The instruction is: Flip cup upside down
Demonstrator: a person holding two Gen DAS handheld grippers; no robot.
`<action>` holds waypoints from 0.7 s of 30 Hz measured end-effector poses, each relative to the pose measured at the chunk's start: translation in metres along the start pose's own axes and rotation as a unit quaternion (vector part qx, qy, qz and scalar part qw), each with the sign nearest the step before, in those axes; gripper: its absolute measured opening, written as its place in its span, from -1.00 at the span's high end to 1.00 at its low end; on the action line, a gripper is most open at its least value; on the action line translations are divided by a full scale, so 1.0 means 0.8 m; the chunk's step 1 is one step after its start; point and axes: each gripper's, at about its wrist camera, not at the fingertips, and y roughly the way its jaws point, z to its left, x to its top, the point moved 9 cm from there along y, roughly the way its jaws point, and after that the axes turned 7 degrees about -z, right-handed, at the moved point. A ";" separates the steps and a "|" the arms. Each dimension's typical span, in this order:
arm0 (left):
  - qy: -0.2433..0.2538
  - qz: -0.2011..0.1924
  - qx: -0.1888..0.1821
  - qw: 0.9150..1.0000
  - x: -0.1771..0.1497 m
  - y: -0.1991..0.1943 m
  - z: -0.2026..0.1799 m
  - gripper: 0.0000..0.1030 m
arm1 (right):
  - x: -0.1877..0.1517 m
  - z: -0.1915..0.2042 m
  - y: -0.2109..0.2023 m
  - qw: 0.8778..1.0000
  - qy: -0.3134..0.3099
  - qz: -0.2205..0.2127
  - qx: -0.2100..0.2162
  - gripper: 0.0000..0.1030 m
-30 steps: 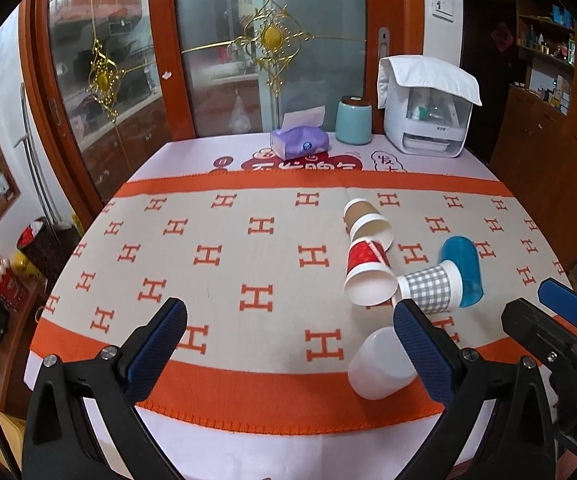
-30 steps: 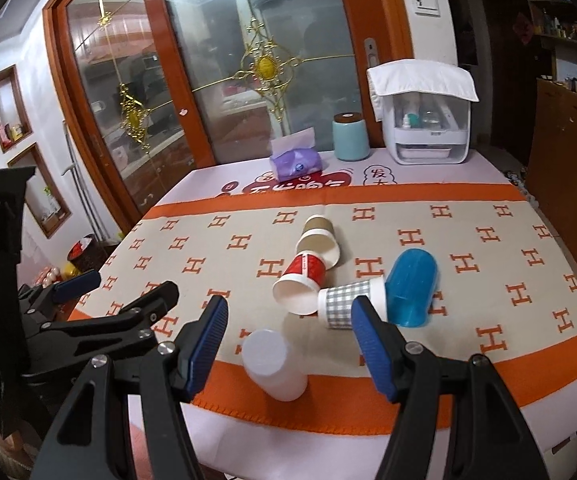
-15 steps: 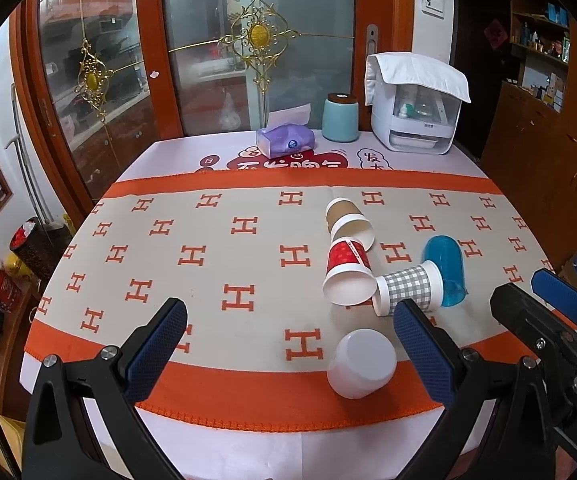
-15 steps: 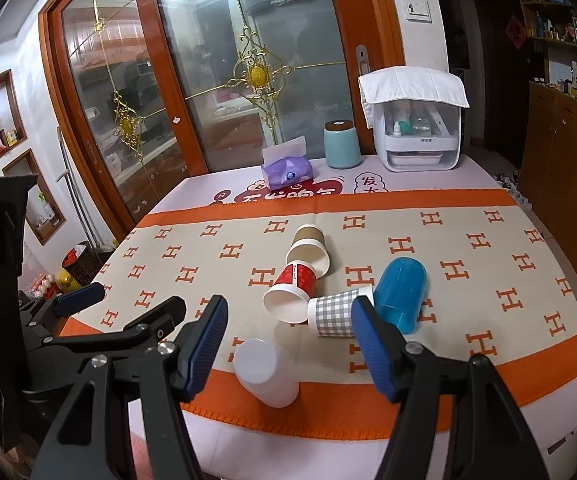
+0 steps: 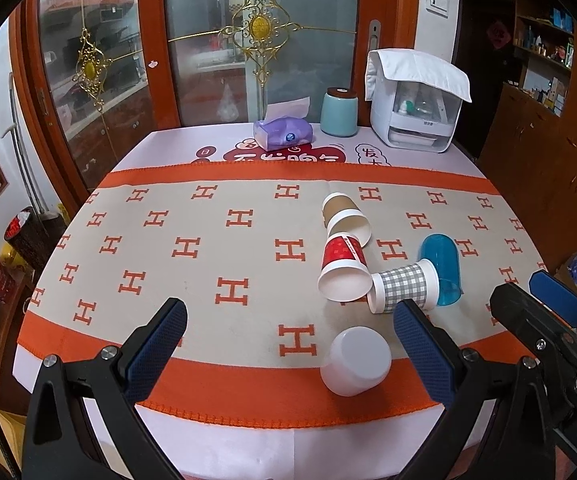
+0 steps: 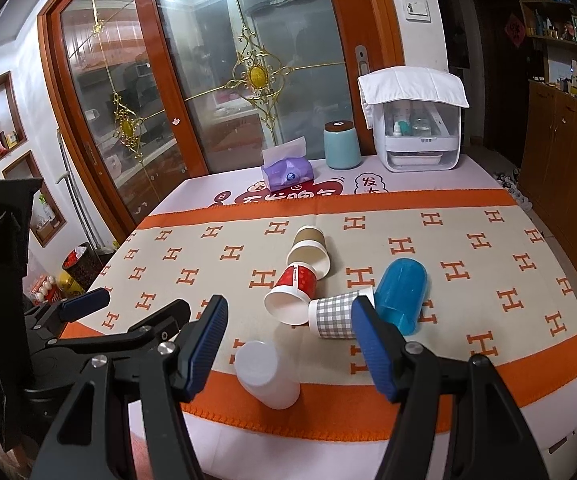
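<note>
A white cup (image 5: 355,361) stands upside down near the table's front edge; it also shows in the right wrist view (image 6: 266,374). Behind it lie a brown cup (image 5: 344,218), a red cup (image 5: 343,269), a grey checked cup (image 5: 404,291) and a blue plastic cup (image 5: 440,267), all on their sides. They also show in the right wrist view: brown (image 6: 308,252), red (image 6: 293,293), checked (image 6: 334,316), blue (image 6: 402,294). My left gripper (image 5: 288,340) is open and empty above the front edge. My right gripper (image 6: 288,344) is open and empty, above the white cup.
The table (image 5: 208,248) has an orange and beige H-pattern cloth. At its back stand a purple tissue pack (image 5: 283,134), a teal canister (image 5: 339,112) and a white appliance (image 5: 414,110). Glass doors stand behind. A wooden cabinet (image 6: 560,152) is to the right.
Both grippers have drawn back and risen, so the table looks farther away. The white cup now stands free, upside down. The other cups have not moved.
</note>
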 end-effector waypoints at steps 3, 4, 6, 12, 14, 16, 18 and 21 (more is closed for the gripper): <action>0.001 0.000 0.001 1.000 0.001 0.000 0.000 -0.98 | 0.000 0.000 0.000 1.000 0.001 0.000 0.000 -0.25; 0.001 0.000 0.001 1.000 0.001 0.000 0.000 -0.98 | 0.000 0.000 0.000 1.000 0.001 0.000 0.000 -0.25; 0.000 0.000 0.000 1.000 0.001 0.000 0.000 -0.98 | 0.001 0.000 0.000 1.000 0.003 0.000 0.001 -0.25; 0.001 -0.001 0.001 1.000 0.002 -0.001 0.001 -0.98 | 0.001 -0.001 -0.001 1.000 0.006 -0.001 0.004 -0.25; 0.000 -0.001 0.001 1.000 0.002 -0.001 0.001 -0.98 | 0.000 -0.001 0.000 1.000 0.007 0.000 0.004 -0.25; 0.000 0.000 0.001 1.000 0.001 -0.001 0.001 -0.98 | 0.000 -0.001 -0.001 1.000 0.007 0.001 0.004 -0.25; -0.001 0.002 0.001 1.000 0.000 0.000 0.000 -0.98 | -0.002 0.000 -0.001 1.000 0.008 0.002 0.004 -0.25; -0.001 0.005 0.001 1.000 -0.002 0.000 -0.001 -0.98 | -0.004 0.002 -0.002 1.000 0.010 0.003 0.004 -0.25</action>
